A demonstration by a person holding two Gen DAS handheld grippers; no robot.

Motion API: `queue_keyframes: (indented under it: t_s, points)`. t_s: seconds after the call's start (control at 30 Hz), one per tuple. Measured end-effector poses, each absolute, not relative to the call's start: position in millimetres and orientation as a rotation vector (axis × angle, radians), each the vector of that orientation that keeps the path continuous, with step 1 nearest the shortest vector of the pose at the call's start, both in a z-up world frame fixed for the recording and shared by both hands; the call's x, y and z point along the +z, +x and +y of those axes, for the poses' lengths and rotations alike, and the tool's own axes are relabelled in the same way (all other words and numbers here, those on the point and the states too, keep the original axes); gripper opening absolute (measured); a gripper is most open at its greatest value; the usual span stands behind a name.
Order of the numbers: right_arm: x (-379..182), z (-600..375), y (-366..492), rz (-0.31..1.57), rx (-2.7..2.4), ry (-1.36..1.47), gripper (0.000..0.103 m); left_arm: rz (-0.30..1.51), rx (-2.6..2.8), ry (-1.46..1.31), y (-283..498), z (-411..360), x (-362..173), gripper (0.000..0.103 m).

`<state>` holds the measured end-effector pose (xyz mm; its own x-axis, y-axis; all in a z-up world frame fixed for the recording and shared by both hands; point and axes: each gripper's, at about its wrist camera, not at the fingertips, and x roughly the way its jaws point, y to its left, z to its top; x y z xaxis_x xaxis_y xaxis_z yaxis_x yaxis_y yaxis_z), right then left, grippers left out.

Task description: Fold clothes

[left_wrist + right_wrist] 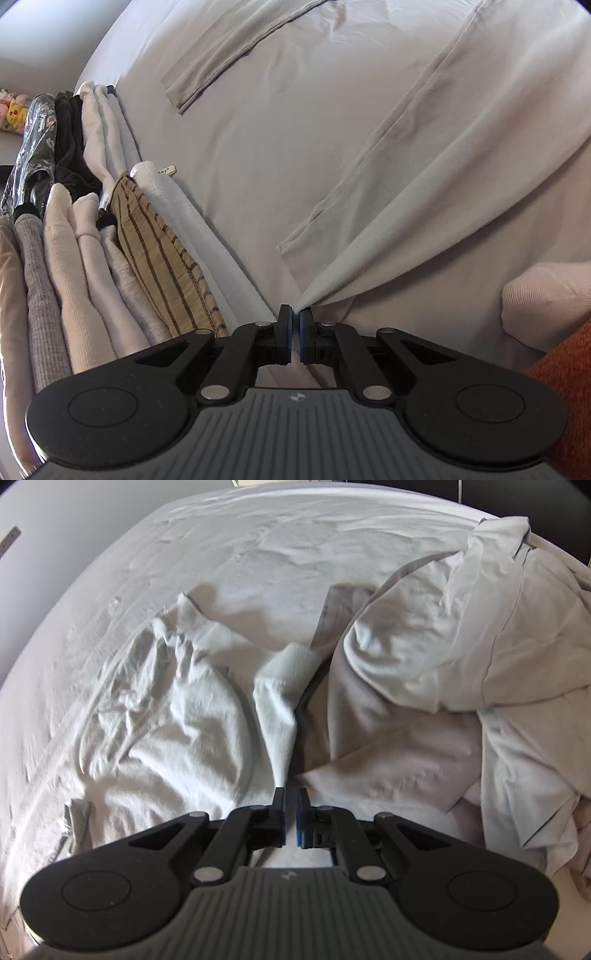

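The left gripper (295, 314) pinches one pale grey garment (424, 177) stretching toward one o'clock over the bed sheet (258, 166). At nine o'clock, roughly ten folded clothes (110, 229) stand stacked. The right gripper (291, 794) clamps one white sleeve (280, 709) at twelve o'clock.

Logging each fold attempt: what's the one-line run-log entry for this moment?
step: fold in progress | left gripper: shut on grey garment | right gripper: shut on white sleeve | folded stack: beside

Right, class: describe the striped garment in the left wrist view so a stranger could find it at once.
Start at the bed sheet, then go to the row of folded clothes along its left edge. The striped garment stands near the sheet side of that row, against a white towel. It alone is tan with thin dark stripes; its neighbours are plain.
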<state>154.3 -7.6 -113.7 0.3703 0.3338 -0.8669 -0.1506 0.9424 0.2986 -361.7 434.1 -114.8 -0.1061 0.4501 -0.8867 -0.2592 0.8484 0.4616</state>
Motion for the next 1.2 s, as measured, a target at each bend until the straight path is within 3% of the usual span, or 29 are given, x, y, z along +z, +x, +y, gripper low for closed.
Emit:
queue_keyframes:
  t_s: [0.07, 0.13, 0.17, 0.4, 0.53, 0.63, 0.9, 1.03, 1.2]
  points:
    - [-110, -14, 164, 1.126, 0.312, 0.209, 0.014, 1.576, 0.602, 0.153, -359, 435, -119, 0.004]
    - [-110, -18, 177, 1.104, 0.319, 0.239, 0.032, 1.585, 0.607, 0.145, -358, 437, -121, 0.004]
    - [-111, -19, 184, 1.094, 0.319, 0.26, 0.033, 1.591, 0.609, 0.142, -357, 438, -122, 0.004]
    - [-136, -12, 225, 1.094, 0.324, 0.35, 0.033, 1.622, 0.632, 0.127, -352, 438, -123, 0.004]
    - [-144, -13, 232, 1.072, 0.293, 0.389, 0.01, 1.633, 0.642, 0.129, -351, 436, -121, 0.004]
    - [-129, -16, 231, 1.005, 0.265, 0.355, 0.007, 1.651, 0.639, 0.125, -353, 436, -117, 0.004]
    - [-127, -20, 232, 1.014, 0.225, 0.271, 0.007, 1.645, 0.633, 0.128, -356, 435, -112, 0.004]
    - [-119, -15, 221, 0.987, 0.293, 0.147, 0.015, 1.592, 0.65, 0.125, -358, 434, -102, 0.004]
    - [-95, -10, 206, 0.928, 0.423, -0.046, 0.016, 1.526, 0.623, 0.141, -367, 430, -90, 0.004]
